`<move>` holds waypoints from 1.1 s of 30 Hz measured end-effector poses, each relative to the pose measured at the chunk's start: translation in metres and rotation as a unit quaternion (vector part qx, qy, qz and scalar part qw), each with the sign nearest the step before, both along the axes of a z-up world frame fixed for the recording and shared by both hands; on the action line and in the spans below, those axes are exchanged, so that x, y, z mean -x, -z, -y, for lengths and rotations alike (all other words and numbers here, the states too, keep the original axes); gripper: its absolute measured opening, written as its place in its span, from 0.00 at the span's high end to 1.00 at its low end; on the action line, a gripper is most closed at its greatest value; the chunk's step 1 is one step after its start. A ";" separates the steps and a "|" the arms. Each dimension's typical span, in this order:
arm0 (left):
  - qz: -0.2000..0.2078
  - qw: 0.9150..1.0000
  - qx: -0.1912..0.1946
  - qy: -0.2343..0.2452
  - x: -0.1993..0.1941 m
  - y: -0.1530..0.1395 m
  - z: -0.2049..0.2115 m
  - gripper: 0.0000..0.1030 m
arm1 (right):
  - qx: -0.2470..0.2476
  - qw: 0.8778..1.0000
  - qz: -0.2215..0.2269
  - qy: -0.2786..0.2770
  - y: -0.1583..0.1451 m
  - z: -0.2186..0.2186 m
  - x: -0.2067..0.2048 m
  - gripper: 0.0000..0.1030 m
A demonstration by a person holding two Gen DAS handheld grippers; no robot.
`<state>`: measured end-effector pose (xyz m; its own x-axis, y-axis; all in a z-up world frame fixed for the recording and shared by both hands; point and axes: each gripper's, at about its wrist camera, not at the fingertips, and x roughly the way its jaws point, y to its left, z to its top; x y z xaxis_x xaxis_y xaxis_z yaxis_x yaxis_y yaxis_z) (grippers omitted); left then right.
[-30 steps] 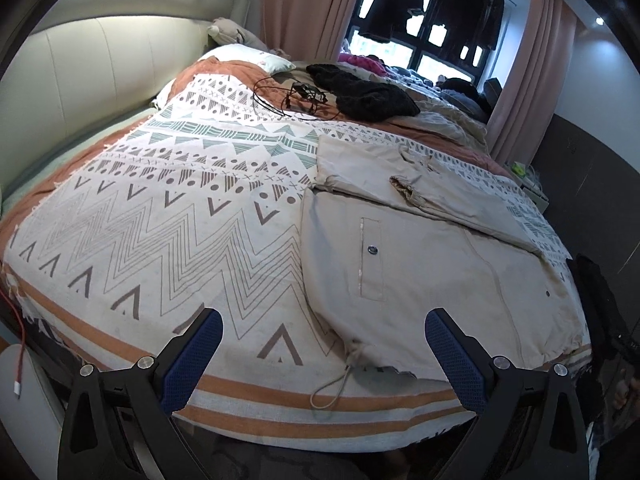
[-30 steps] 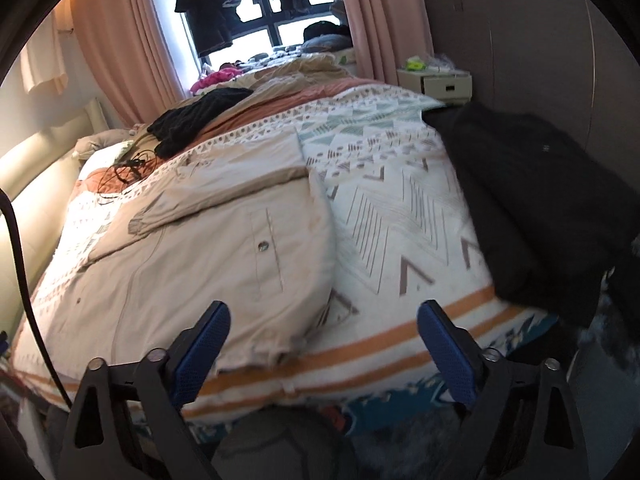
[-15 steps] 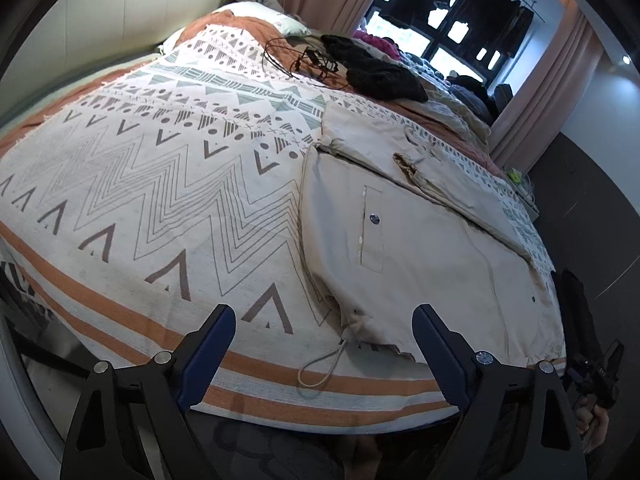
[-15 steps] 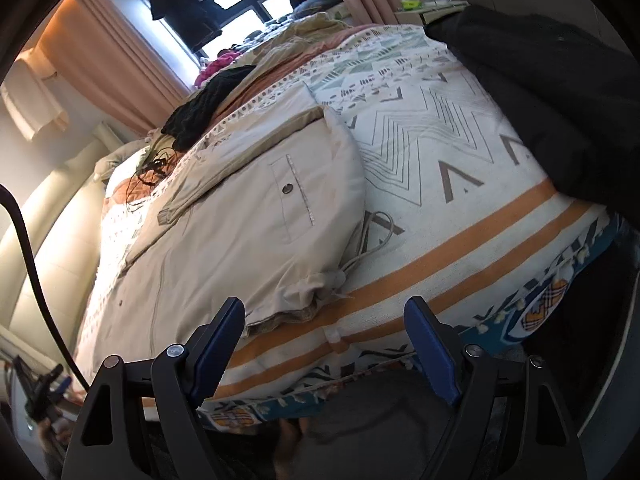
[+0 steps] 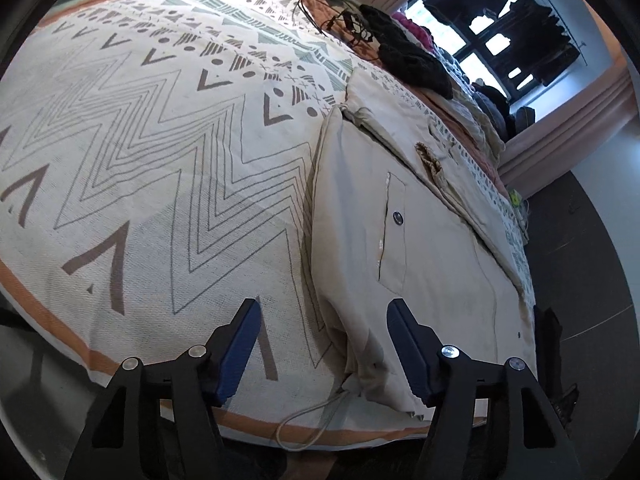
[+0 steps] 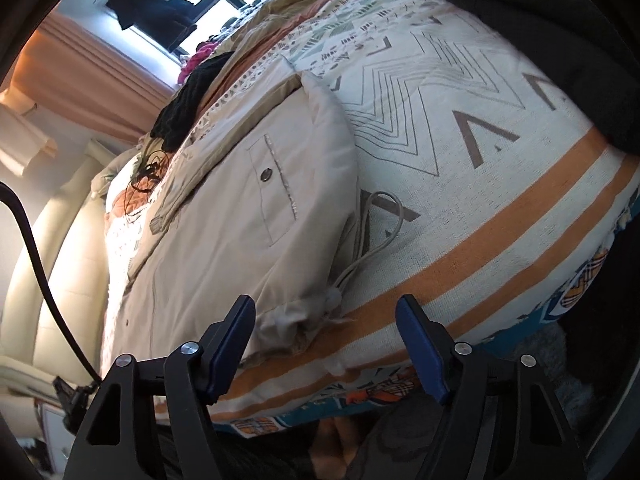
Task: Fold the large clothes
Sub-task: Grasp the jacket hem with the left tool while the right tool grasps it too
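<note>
Closing both sets of jaws, you brought the left gripper (image 5: 322,350) and the right gripper (image 6: 326,350) over the near hem corners of the beige jacket (image 5: 432,264), each astride cloth but not yet pinching it. That jacket lay flat on the patterned bedspread (image 5: 152,168), its drawstring (image 5: 308,420) trailing off the hem, a black garment (image 5: 412,64) beyond it. No readable label or writing showed on the jacket.
</note>
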<state>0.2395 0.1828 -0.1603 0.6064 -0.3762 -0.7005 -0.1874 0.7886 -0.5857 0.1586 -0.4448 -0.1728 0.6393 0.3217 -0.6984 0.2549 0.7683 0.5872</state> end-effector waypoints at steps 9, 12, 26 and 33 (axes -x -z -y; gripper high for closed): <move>-0.014 0.999 0.043 0.009 -0.020 0.011 0.016 0.39 | -0.051 0.999 0.013 -0.010 0.007 0.003 -0.029 0.32; -0.015 0.998 0.063 0.007 -0.022 0.015 0.019 0.41 | -0.051 0.998 0.008 -0.018 0.006 0.000 -0.043 0.32; -0.032 0.988 0.153 0.020 -0.003 0.024 0.026 0.48 | -0.091 0.996 0.020 -0.012 0.011 -0.008 -0.038 0.33; -0.024 0.992 0.125 0.009 -0.012 0.021 0.038 0.51 | -0.088 0.996 0.023 -0.005 0.011 -0.013 -0.040 0.34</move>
